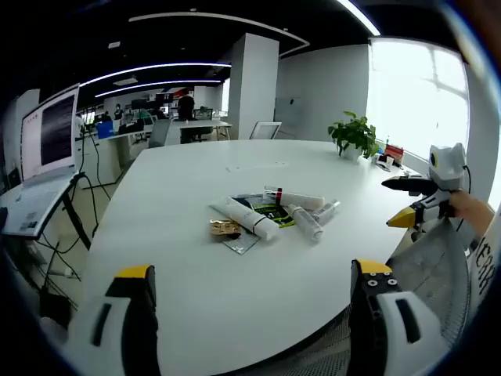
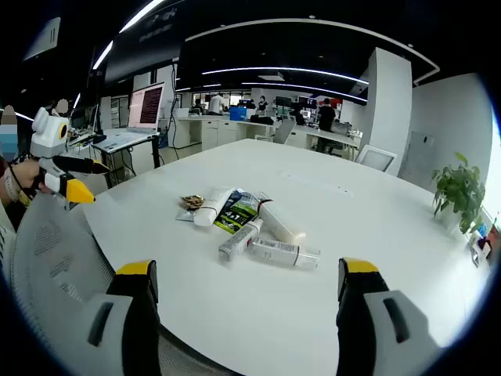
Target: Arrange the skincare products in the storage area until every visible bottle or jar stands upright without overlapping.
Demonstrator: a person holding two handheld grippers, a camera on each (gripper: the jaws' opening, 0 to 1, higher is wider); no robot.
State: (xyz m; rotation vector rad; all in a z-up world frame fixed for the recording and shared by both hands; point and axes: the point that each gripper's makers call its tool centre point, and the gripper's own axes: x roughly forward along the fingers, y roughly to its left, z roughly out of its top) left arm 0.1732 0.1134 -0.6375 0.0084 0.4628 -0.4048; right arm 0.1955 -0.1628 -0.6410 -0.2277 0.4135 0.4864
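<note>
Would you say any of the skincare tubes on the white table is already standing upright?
No, the skincare tubes all lie flat in a loose pile on the white table.

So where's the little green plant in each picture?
Left gripper view: the potted plant stands at the far edge of the white table, upper right, by the bright window.
Right gripper view: the potted plant sits at the far right edge of the picture, on the table's far side.
Shared landmark: the pile of skincare tubes lying flat mid-table, nearer than the plant in both views.
</note>
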